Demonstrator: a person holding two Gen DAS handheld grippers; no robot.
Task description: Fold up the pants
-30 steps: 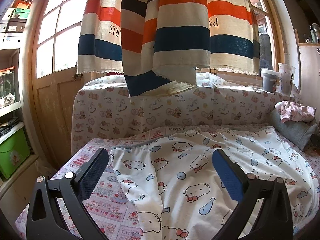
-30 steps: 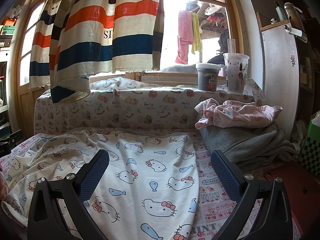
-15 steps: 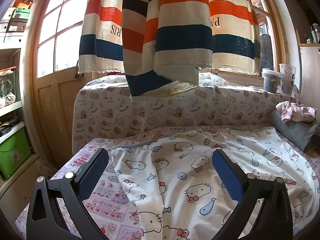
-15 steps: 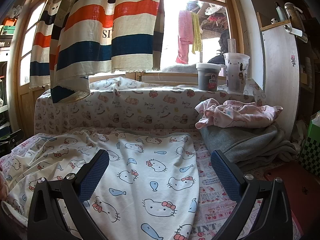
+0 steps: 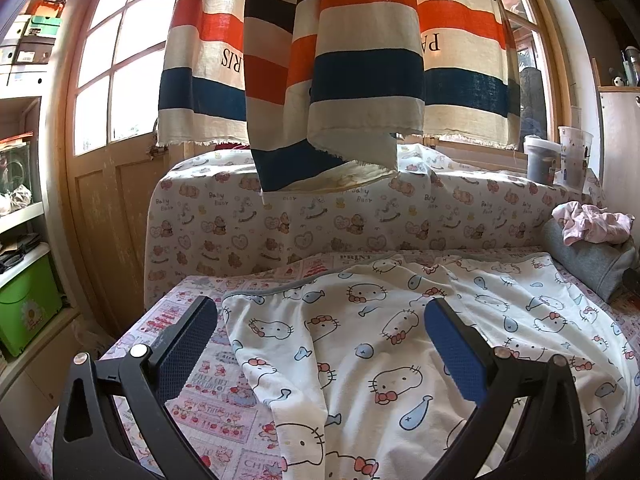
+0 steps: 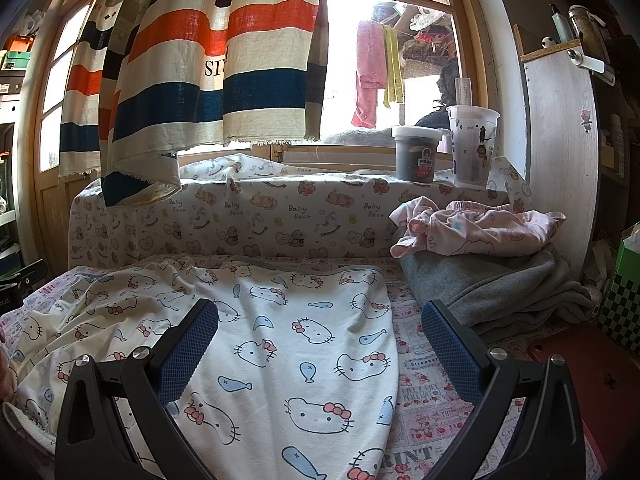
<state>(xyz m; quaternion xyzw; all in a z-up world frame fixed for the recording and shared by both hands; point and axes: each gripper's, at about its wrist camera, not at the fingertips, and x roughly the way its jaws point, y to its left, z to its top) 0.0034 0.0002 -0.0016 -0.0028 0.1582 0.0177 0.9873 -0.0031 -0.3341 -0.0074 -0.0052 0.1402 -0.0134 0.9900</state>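
Pants (image 5: 360, 344) lie spread on the bed (image 5: 208, 404), printed side up, directly under and ahead of both tools; nothing folded yet, by my reading.

Left hand-held gripper (image 5: 320, 344): jaws wide, empty, hovering. Its left finger sits over bare bed sheet, its right finger over cloth, so the pants' left edge runs between the fingers. A grey waistband (image 5: 272, 290) shows just ahead of it.

Right hand-held gripper (image 6: 320, 342): jaws wide, empty. The pants (image 6: 280, 344) fill the gap; their right edge falls just inside the right finger. Beyond and to the right, a grey pile (image 6: 492, 284) with a pink garment (image 6: 480, 228) on top.

Step in hand, as judged: pick grasp points for the first fold. Advice: pinch both layers at an edge, not mid-panel; take matching corners with both tools so the fold lands square; smooth the wrinkles at centre first; keep the cloth away from the grey pile.

Versus one second ago: both views practically unchanged. Fingers equally wide, cloth undisturbed, only a very slight drift in the left view.
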